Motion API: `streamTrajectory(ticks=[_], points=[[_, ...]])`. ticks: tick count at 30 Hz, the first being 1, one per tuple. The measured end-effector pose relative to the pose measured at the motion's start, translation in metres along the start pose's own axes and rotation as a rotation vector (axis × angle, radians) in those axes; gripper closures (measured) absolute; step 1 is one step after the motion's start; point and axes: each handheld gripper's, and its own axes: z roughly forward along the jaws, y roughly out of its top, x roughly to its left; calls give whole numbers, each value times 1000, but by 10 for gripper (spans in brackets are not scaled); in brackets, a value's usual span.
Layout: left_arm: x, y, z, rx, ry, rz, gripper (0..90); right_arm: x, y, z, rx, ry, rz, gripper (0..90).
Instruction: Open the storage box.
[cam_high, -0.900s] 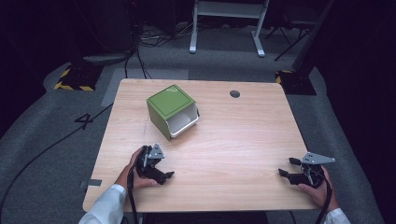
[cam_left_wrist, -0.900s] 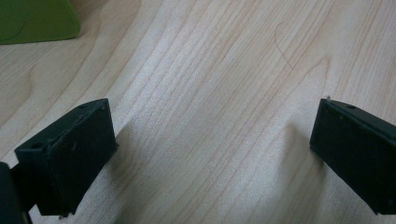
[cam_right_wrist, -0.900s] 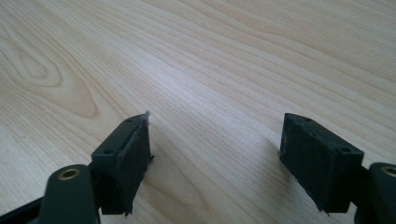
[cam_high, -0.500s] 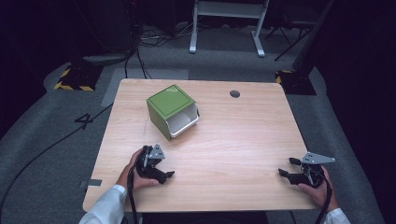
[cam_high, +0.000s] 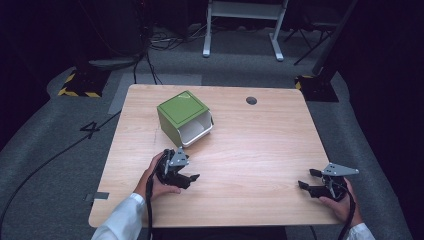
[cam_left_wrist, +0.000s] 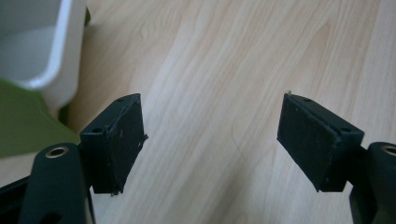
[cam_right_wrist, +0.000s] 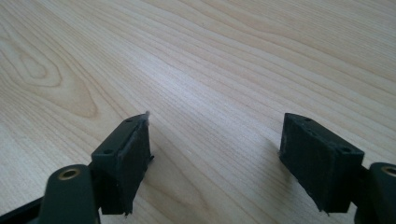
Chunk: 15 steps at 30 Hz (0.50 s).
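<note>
The green box (cam_high: 182, 114) sits left of centre on the worktop (cam_high: 260, 145), lying on its side with a white inner bin (cam_high: 195, 132) showing at its open face, which looks toward the near right. Just near of it rest the left tongs (cam_high: 186, 176), jaws wide apart, nothing between them; the left gripper view catches the bin's white rim (cam_left_wrist: 56, 51) close at the left, with green beside it. The right tongs (cam_high: 309, 180) sit well apart at the near right corner, also spread and empty, bare wood ahead. This reads as the start: nothing gripped, the reach not yet made. The next move likely calls for the left tongs to go forward to the bin's lip. Plenty of open wood on the right; the box keeps clear of the far and left edges, and the right hand (cam_high: 342, 202) sits close to the near edge.
</note>
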Motion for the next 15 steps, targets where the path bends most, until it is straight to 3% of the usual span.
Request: streamTrajectory(ticks=[6, 9, 15], points=[[5, 21, 2, -52, 40, -13, 236, 0, 0, 0, 0, 0, 0, 247], [12, 34, 4, -83, 92, -16, 239, 0, 0, 0, 0, 0, 0, 247], [22, 48, 13, -93, 126, -31, 264, 0, 0, 0, 0, 0, -1, 247]])
